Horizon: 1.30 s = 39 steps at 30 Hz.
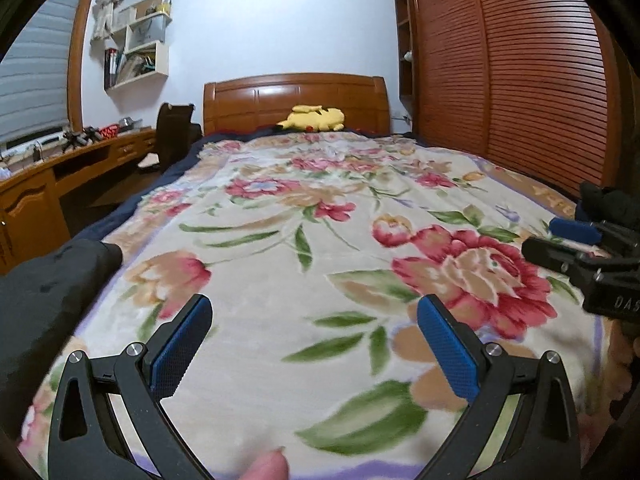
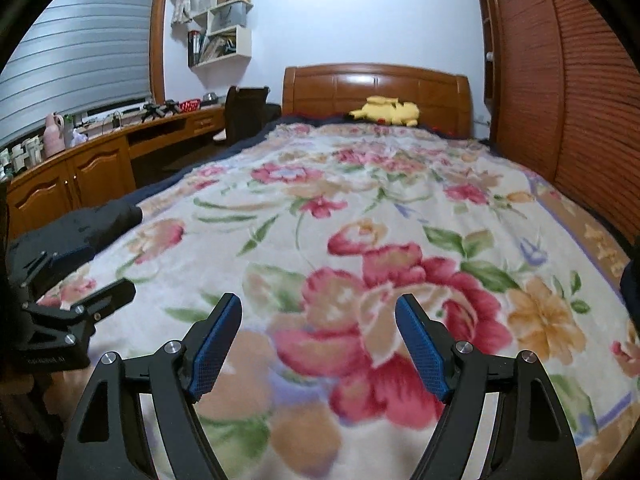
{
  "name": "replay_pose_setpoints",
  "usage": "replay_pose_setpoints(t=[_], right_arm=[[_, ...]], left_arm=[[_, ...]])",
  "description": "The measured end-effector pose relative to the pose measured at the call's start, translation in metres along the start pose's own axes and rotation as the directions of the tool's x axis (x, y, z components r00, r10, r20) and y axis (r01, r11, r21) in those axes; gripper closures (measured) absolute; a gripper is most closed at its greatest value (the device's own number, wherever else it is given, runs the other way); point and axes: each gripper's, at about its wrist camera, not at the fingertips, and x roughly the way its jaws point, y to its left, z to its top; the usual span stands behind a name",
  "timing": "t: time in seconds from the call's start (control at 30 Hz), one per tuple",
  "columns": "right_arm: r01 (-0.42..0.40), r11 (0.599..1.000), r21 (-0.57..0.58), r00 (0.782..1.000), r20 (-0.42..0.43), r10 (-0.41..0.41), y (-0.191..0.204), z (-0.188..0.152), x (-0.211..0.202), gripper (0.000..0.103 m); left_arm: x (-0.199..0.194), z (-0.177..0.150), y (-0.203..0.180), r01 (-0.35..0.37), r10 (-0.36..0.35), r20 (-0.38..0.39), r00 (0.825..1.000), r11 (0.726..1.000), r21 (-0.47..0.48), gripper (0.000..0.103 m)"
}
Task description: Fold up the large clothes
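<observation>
The left tool [image 1: 314, 312] is wide open, with nothing between its blue pads [image 1: 182, 350]. The right tool [image 2: 318, 312] is wide open too and holds nothing. Both hang over the flower blanket [image 1: 304, 240] that covers the bed [image 2: 376, 84].

The dark clothes [image 1: 44, 292] lie in a heap at the left side of the bed, on the blanket's edge. In the right wrist view the heap [image 2: 84, 228] sits just behind the left tool. No tool touches it.

A yellow plush [image 1: 314, 118] lies at the far end of the bed, close to the wooden headboard. A long table [image 2: 100, 152] runs along the left wall under the window, with small things on top. A dark chair [image 2: 244, 114] stands near it. Brown slatted doors [image 1: 520, 80] are on the right. White shelves [image 2: 224, 28] hang on the wall.
</observation>
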Motion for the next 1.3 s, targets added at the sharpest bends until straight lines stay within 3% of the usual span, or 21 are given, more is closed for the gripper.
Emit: replay_pose_setpoints(t=[0.33,0.67,1.3], right_arm=[[0.03,0.999,0.037,0.993,0.116,-0.034,0.009,-0.041,-0.011,0.022],[0.024,0.997,0.067,0.994,0.107,-0.031,0.006,-0.055,-0.007,0.022],[0.022,0.998,0.064,0.992,0.121,-0.03,0.001,-0.058,-0.015,0.022]], left_arm=[[-0.023,-0.005,0.006,-0.015,0.015,0.043,0.999,1.0,-0.003,0.001],[-0.025,-0.006,0.016,-0.017,0.019,0.047,0.999,0.998,-0.054,0.001],[-0.023,-0.009,0.016,-0.019,0.021,0.039,0.999,0.999,-0.04,0.001]])
